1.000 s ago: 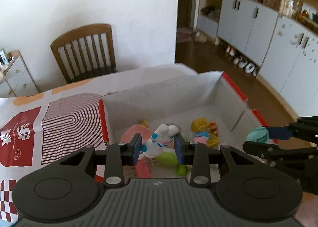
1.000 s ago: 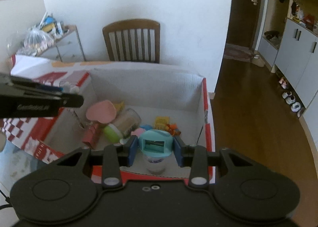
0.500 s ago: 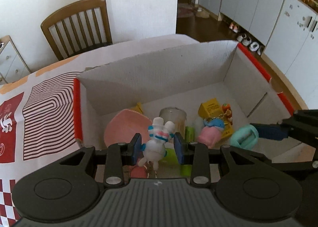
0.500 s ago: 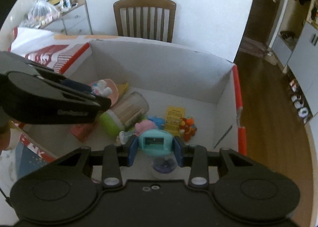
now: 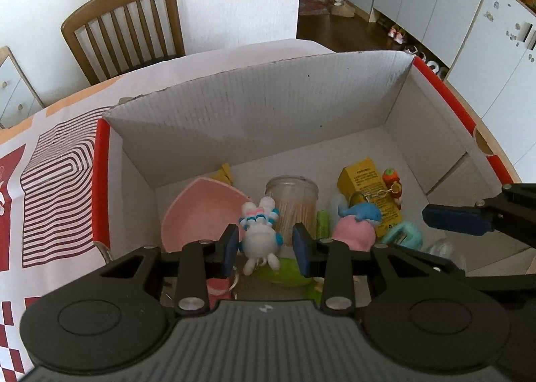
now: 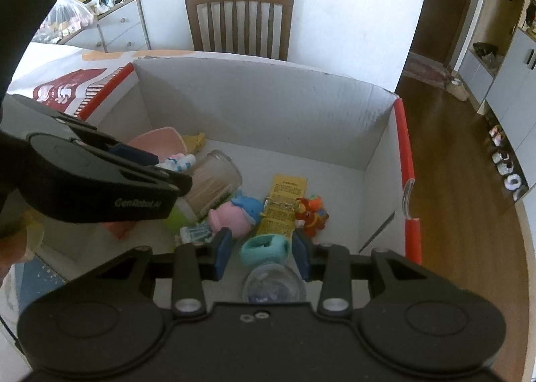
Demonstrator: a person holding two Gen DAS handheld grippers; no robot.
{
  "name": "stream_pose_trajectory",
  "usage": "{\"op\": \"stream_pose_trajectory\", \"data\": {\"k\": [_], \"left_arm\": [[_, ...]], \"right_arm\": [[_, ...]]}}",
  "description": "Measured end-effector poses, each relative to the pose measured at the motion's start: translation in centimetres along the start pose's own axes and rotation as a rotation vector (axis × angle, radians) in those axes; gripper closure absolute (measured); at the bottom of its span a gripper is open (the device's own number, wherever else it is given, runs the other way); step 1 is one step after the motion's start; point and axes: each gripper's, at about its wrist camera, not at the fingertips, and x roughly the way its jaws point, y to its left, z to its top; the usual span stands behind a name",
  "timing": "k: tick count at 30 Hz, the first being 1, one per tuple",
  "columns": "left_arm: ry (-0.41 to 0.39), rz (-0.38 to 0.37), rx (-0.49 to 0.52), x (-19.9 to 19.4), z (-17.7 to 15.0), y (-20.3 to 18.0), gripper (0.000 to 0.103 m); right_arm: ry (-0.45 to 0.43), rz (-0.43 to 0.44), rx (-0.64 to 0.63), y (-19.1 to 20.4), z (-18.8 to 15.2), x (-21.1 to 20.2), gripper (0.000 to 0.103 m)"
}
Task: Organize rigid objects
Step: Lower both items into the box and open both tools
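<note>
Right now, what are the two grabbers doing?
Left gripper: open, white bunny toy loose between its fingers.
Right gripper: open, teal-capped bottle between its fingers.

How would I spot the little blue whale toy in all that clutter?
Look inside the white cardboard box with red edges. On its floor, right of the clear toothpick jar, the blue whale perches on a round pink toy, the only blue animal there.

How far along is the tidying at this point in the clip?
Well advanced: the cardboard box already holds a pink bowl, toothpick jar and whale keychain. The left gripper has a white bunny figure over the box; the right gripper has a teal-capped bottle. Both items remain unplaced.
</note>
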Motion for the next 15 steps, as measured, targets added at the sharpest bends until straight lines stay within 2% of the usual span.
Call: {"op": "stream_pose_trajectory", "data": {"k": [8,15], "left_arm": [[-0.041,0.001,-0.006,-2.1,-0.7,-0.2,0.069],[-0.091,-0.021,-0.023,-4.9,-1.4,-0.3,0.068]], "right_arm": [[-0.04,0.028,0.045,-0.7,-0.4,-1.8,0.048],[-0.082,0.031,0.055,-0.6,-0.9,-4.0,0.042]]}}
